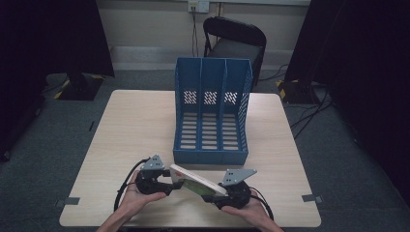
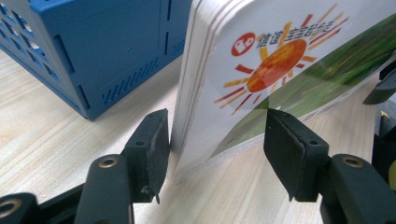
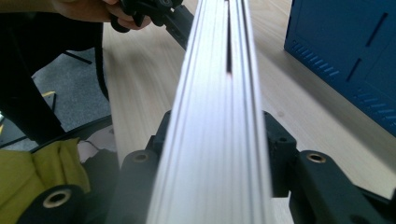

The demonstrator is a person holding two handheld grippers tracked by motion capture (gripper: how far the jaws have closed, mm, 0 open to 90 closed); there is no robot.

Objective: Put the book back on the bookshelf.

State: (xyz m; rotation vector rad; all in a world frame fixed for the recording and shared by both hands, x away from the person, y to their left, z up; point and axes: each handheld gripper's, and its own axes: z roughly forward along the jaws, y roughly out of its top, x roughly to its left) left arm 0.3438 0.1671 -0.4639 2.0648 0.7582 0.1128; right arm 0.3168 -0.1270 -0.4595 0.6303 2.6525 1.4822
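Right gripper view: right gripper [image 3: 217, 135] jaws clamp board book [image 3: 219, 93]; left gripper [image 2: 215, 135] jaws gape.

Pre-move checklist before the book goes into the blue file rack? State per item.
1. Right gripper clamped on the board book: ok, fingers pressed against both sides of its page edge.
2. Left gripper gripping: not ok, fingers straddle the book's corner with a gap at each side.
3. File rack slots free: ok, all three look empty.
4. Rack upright on the table: ok.
5. Path from book to rack: ok, bare tabletop between them.
6. Book lifted off the table: cannot tell.
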